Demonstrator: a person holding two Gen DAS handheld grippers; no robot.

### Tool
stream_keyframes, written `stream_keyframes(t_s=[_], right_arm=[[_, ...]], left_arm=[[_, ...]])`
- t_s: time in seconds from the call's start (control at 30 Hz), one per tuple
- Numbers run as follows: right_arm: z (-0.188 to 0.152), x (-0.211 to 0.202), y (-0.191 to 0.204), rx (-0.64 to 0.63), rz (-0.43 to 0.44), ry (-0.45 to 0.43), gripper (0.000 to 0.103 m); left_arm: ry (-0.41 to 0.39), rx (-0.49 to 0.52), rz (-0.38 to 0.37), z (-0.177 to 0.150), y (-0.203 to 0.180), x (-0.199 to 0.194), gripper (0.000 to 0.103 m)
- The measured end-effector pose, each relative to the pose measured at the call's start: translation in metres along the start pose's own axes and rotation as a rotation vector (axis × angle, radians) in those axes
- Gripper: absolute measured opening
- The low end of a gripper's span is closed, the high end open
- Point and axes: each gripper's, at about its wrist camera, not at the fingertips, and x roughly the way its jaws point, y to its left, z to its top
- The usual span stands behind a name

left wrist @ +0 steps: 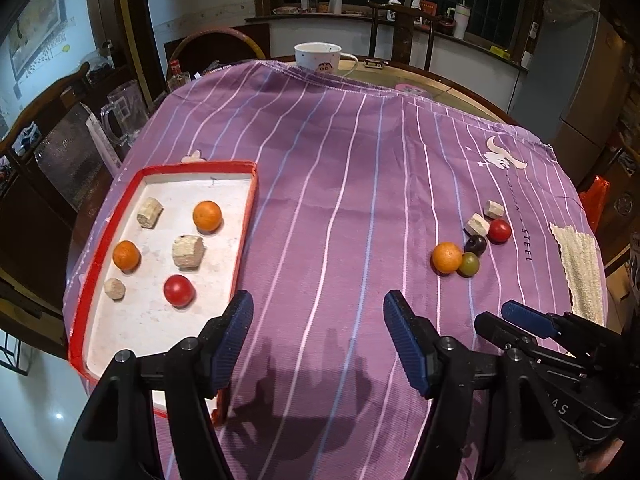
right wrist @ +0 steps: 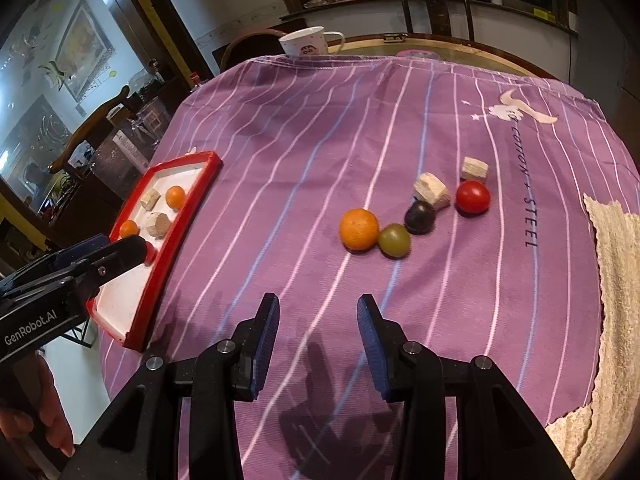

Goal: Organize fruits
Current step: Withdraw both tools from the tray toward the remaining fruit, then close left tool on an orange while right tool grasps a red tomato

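Right wrist view: right gripper (right wrist: 318, 320) hangs released and empty before the loose orange (right wrist: 359, 229), likely the next pick for the red tray (left wrist: 244, 236); left gripper (left wrist: 318, 316) is also released.

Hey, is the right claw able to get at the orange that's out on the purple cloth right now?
Probably yes. The right claw is open and empty, and bare cloth lies between it and the orange. A green fruit touches the orange's right side, so closing there may nudge it.

Three oranges (left wrist: 207, 215), two red tomatoes (left wrist: 179, 290), five pale chunks (left wrist: 188, 251), one green fruit (left wrist: 469, 264), one dark fruit (left wrist: 475, 245), one red-rimmed tray (left wrist: 200, 167).
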Motion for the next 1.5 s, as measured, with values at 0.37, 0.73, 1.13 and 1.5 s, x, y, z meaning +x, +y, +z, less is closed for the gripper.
stream_keyframes(t_s=[0.37,0.73,1.13,1.5], right_arm=[[-0.003,0.006,-0.057,0.136,-0.047,0.004,0.045],[0.027,0.01,-0.111,0.197,-0.117,-0.034,0.045],[0.057,0.042,-0.126,0.102,-0.165,-0.034,0.045],[0.071,0.064,-0.128,0.078,-0.153,-0.018,0.044]], left_arm=[[0.106,-0.018,-0.055,-0.007,-0.01,0.044,0.068],[0.151,0.045,-0.153,0.007,-0.043,0.084,0.068],[0.148,0.238,-0.289,0.024,-0.106,0.125,0.051],[0.165,0.215,-0.362,0.034,-0.103,0.142,0.046]])
